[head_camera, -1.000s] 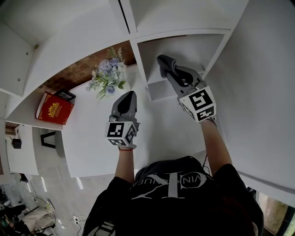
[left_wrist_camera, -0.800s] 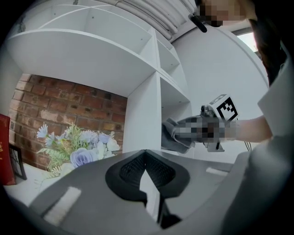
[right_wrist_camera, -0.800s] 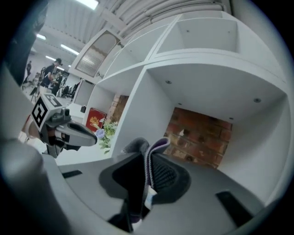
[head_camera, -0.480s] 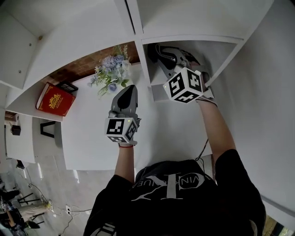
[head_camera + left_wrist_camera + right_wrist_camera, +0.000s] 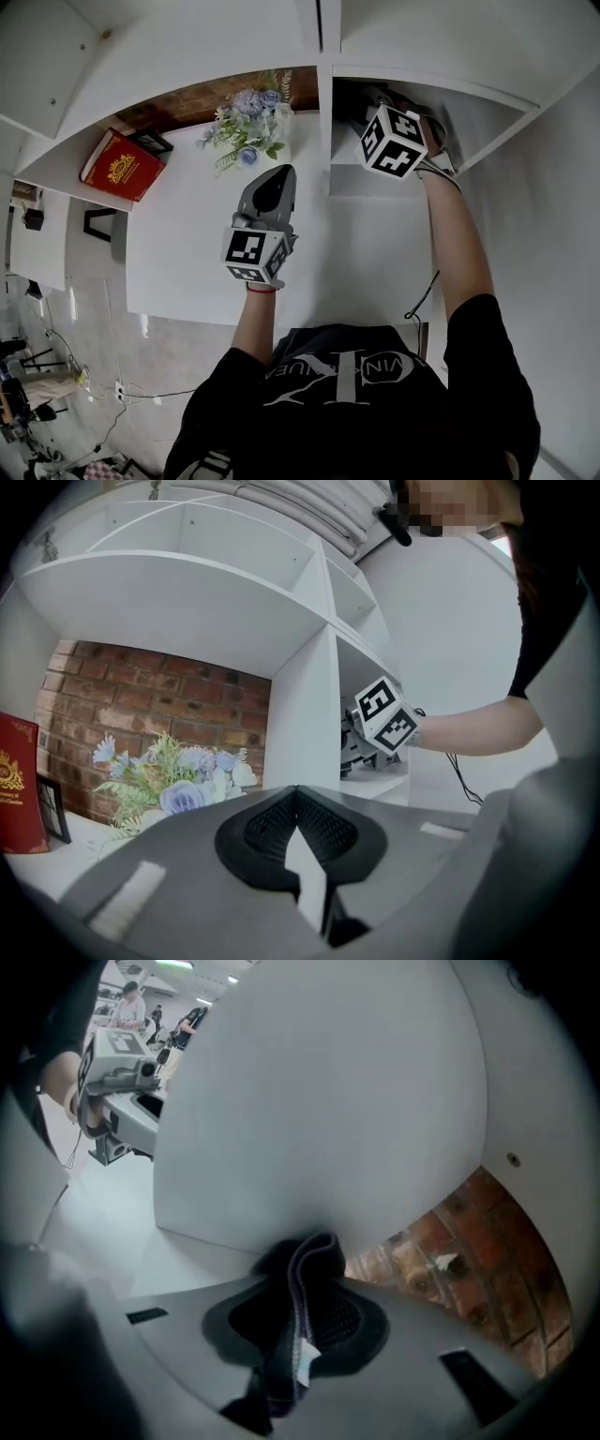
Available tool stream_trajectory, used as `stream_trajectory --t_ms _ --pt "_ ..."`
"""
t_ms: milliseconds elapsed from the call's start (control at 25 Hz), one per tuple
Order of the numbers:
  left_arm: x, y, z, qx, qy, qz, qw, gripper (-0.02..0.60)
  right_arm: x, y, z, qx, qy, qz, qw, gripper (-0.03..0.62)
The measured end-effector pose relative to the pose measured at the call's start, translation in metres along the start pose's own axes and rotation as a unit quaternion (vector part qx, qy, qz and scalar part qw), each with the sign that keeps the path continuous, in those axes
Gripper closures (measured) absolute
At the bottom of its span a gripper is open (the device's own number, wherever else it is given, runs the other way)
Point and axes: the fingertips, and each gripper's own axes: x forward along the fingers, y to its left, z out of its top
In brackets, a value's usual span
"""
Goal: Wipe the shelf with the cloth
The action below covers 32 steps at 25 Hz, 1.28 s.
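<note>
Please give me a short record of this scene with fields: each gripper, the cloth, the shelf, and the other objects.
Left gripper: jaws together, nothing between, above the white shelf board near the flowers
Right gripper: shut on the dark cloth, inside the right compartment
Cloth: folded, against or close to a white panel
Other objects: red book, upright, left of the flowers
</note>
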Motion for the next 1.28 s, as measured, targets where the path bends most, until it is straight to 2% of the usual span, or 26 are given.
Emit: stream_trajectory --t_ms 440,760,1040,1280 --pt "-0.008 -0.001 -0.006 -0.001 0.005 0.004 1.0000 0.571 0.020 -0.013 -0.005 0.032 0.012 0.008 0.999 0.537" --pt "-0.006 -0.006 -0.011 -0.010 0.015 -0.003 0.9998 0.571 0.013 -0.025 -0.034 0.089 0.067 -0.030 0.993 0.539" --pt "0.001 -0.016 -0.010 -0.012 0.009 -0.025 0.9996 0.571 -0.007 -0.040 -0.082 0.166 0.133 -0.085 0.973 0.539" --pt "0.010 -0.029 -0.008 -0.008 0.006 -0.048 0.9988 0.571 -0.018 -0.052 -0.114 0.222 0.185 -0.141 0.947 0.537"
